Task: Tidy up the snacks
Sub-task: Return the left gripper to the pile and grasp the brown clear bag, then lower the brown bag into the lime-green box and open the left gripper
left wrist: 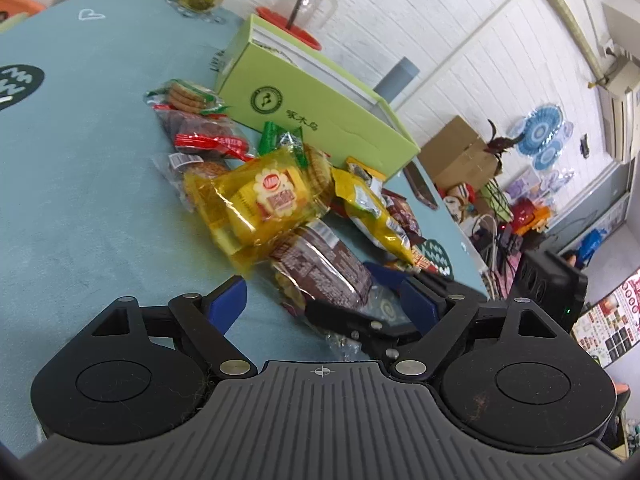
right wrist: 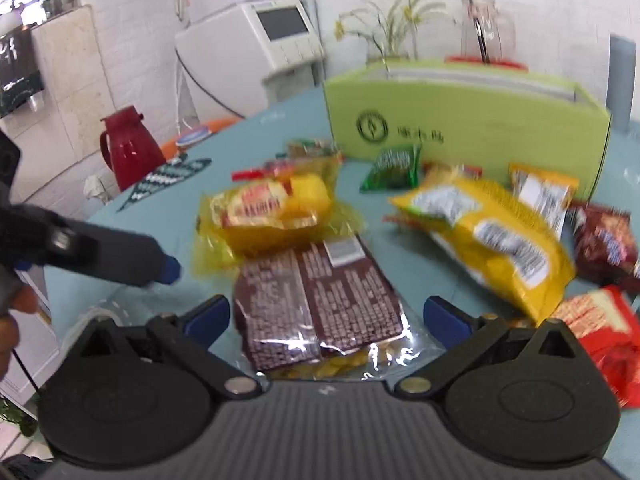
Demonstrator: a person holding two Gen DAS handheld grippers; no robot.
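left cam only: a stack of round biscuit packs point(left wrist: 186, 96) and a red-banded pack point(left wrist: 208, 138) up the table, plus cardboard boxes point(left wrist: 460, 156) and clutter off past the table edge
right cam only: a red jug point(right wrist: 128, 148) and a white appliance point(right wrist: 256, 40) behind the table, and a red snack bag point(right wrist: 600, 332) at the right edge. this view is pretty blurry
both cams: brown snack pack point(right wrist: 320, 300), clear yellow biscuit pack point(left wrist: 260, 200), yellow chip bag point(right wrist: 492, 236), green box point(left wrist: 320, 116) standing at the back of the teal table point(left wrist: 80, 180)
brown pack vs fingers: sits right between the right gripper point(right wrist: 326, 316) fingers, both blue pads off its sides, not touching as far as I can see
brown pack direction: lying flat, long axis running away from the right cam toward the yellow biscuit pack, which overlaps its far end
left gripper point(left wrist: 320, 304): fingers spread wide, nothing pinched, the brown pack's near end lies between them
right gripper state: spread wide too, not gripping
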